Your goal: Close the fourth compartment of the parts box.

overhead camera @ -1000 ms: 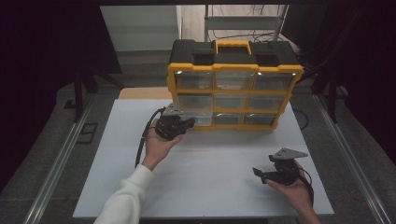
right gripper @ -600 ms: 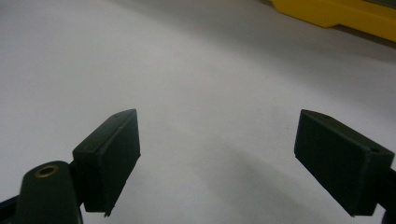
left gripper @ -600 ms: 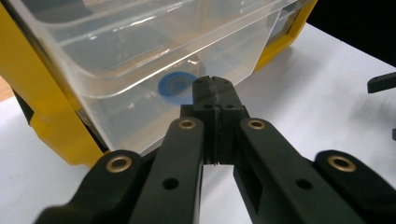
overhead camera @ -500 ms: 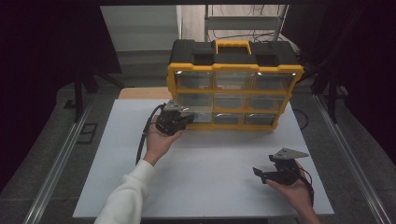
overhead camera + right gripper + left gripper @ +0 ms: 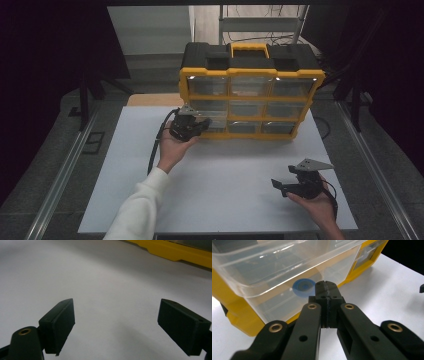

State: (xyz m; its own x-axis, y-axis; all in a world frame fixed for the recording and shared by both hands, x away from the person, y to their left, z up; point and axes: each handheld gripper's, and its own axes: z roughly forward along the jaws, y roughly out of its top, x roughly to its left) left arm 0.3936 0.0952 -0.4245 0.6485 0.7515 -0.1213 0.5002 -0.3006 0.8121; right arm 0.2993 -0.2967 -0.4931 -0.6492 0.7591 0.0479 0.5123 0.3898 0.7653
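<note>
One yellow organizer (image 5: pixel 250 95) with nine clear drawers stands at the far side of the white table (image 5: pixel 225 175). Your left tool (image 5: pixel 325 291), jaws together, meets its lower-left drawer (image 5: pixel 287 277), where one blue disc (image 5: pixel 304 286) lies. Your right tool (image 5: pixel 285 186) rests near you, jaws apart.

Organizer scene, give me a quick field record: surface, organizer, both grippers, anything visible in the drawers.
surface: white table top
organizer: yellow and black organizer, clear drawers in three rows, carry handle on top, at the table's far edge
left gripper: left gripper at the bottom-left drawer, jaws together at its front edge
drawer content: blue round piece seen through the clear drawer
right gripper: right gripper low over the table, near right, jaws wide apart, holding nothing
</note>
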